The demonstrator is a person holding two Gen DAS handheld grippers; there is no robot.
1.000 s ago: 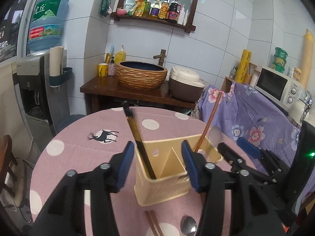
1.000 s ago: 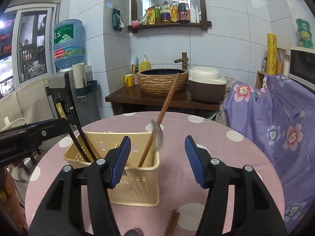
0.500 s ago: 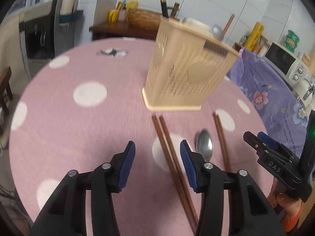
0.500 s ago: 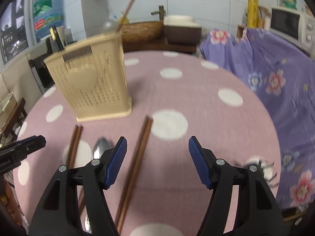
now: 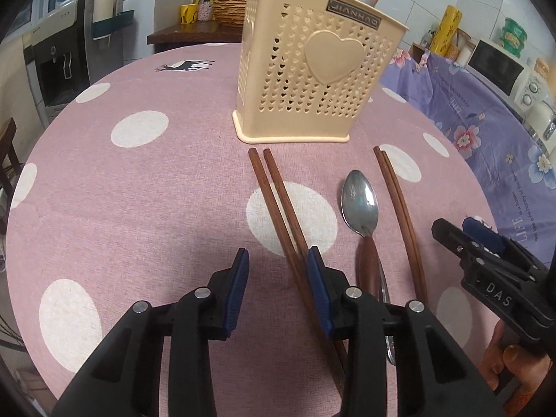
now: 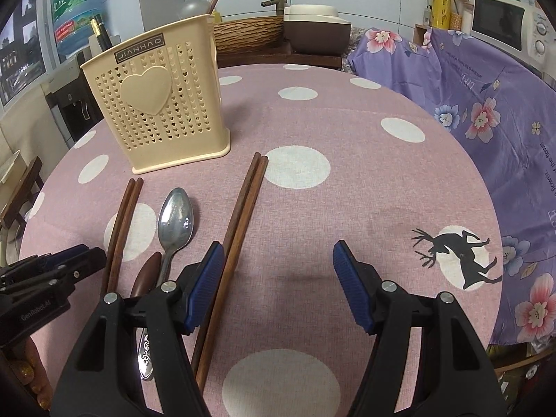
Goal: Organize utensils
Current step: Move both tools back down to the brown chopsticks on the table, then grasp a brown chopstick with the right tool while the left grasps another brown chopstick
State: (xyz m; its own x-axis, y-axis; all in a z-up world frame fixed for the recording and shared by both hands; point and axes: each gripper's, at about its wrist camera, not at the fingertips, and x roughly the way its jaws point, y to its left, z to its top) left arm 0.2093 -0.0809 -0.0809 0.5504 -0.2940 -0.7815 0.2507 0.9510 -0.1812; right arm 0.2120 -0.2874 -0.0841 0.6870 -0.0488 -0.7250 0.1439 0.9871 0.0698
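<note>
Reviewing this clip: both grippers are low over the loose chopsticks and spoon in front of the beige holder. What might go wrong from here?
1. The left gripper is closing, but the nearer pair of brown wooden chopsticks lies under its right finger, not between the jaws; it may close on nothing or scatter them.
2. The steel spoon lies close between both chopstick pairs, so it could get knocked.
3. The right gripper works alongside; the two might collide.

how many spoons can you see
3: a metal spoon on the table between the chopstick pairs, a wooden-handled one beside it, one in the holder; more may hide inside.
</note>
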